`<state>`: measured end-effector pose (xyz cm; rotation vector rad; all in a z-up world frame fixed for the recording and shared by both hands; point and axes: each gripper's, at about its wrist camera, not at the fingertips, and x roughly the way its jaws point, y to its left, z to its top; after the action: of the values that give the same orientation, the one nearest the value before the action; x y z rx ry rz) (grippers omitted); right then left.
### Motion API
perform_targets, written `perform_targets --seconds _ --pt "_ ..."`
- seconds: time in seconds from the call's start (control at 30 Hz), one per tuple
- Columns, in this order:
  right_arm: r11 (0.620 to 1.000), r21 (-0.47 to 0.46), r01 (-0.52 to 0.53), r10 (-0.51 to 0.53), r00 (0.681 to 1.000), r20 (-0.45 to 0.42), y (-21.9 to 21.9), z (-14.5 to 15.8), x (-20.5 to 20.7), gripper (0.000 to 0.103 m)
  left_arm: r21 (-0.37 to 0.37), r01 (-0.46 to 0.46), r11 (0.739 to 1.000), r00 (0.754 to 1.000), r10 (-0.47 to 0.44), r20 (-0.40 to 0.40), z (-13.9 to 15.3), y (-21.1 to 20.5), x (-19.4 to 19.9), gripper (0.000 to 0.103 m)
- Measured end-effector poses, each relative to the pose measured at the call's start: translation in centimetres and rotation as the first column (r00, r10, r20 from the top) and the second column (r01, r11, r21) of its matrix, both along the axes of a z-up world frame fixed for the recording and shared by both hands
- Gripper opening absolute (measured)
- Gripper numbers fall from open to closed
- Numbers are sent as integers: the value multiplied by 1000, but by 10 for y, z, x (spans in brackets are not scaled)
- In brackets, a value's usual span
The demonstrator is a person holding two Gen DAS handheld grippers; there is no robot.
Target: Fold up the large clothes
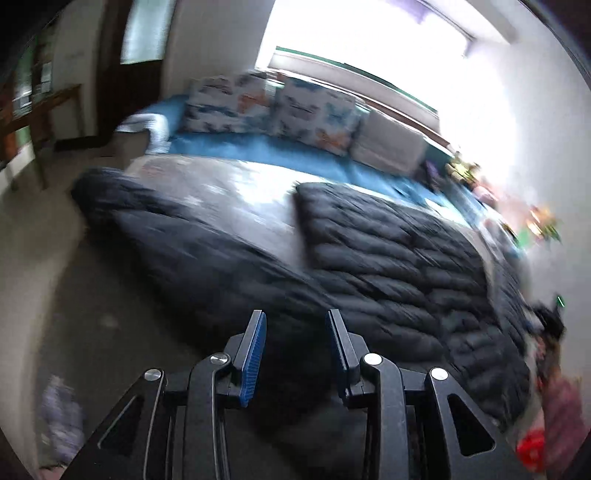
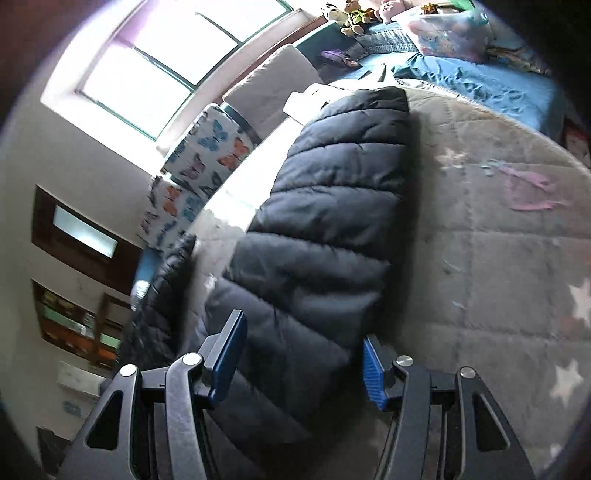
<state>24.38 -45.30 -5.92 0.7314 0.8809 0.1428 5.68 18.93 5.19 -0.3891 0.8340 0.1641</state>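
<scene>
Left wrist view, blurred: the left hand-held gripper [image 1: 296,325] has its blue-padded jaws apart with nothing between them, above the near edge of a dark quilted puffer jacket [image 1: 388,254]. The jacket lies spread across a grey quilt [image 1: 236,192] on a bed, with one sleeve [image 1: 155,229] stretched out to the left. Butterfly-print pillows [image 1: 273,110] stand at the far side under a bright window [image 1: 369,48].

Right wrist view: the right hand-held gripper [image 2: 303,336] has its jaws apart, straddling a folded band of the jacket [image 2: 325,229]; whether the pads touch the fabric cannot be told. Soft toys [image 2: 351,14] sit at the far end.
</scene>
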Motion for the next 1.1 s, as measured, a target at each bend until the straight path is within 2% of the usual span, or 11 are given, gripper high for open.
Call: perform_targets --seconds 0.03,0.1,0.27,0.37,0.5,0.6,0.7,0.83,0.9,0.97,1.1 --pt "1000 31 1 -1 1000 6 -2 -2 2 42 -5 41 999 999 -41 8 -1 -18 0 36" --pt "996 86 16 -17 1000 14 -7 -2 3 16 -4 121 993 993 -121 16 -5 -52 5 36" --pt "999 54 0 -7 990 142 -6 49 -14 10 4 339 941 940 -339 32 -21 -136 24 36" --pt "1000 24 -15 10 979 202 -4 79 -28 9 -24 471 882 882 -471 9 -40 -187 35 36" --pt "1000 -4 2 -1 979 202 -4 74 -36 9 -71 612 788 787 -615 -48 -80 -249 32 30" --pt "998 32 56 -60 989 133 -16 45 -33 9 16 619 785 784 -616 -76 -95 -269 20 28" --pt "996 54 73 -79 989 128 -16 42 -33 9 -10 612 791 788 -611 -72 -91 -261 18 28" --pt "998 -59 8 6 975 222 16 100 -31 9 -35 577 816 815 -578 -42 -72 -233 13 31" --pt "991 -128 -40 74 960 272 44 133 -35 9 -24 540 841 841 -540 -23 -62 -216 6 31" --pt "973 -211 -98 161 937 310 84 166 -41 9 -26 503 864 864 -503 3 -49 -198 -2 31" --pt "930 -293 -222 320 883 343 156 199 -54 9 -32 397 917 917 -395 50 -36 -154 -22 34"
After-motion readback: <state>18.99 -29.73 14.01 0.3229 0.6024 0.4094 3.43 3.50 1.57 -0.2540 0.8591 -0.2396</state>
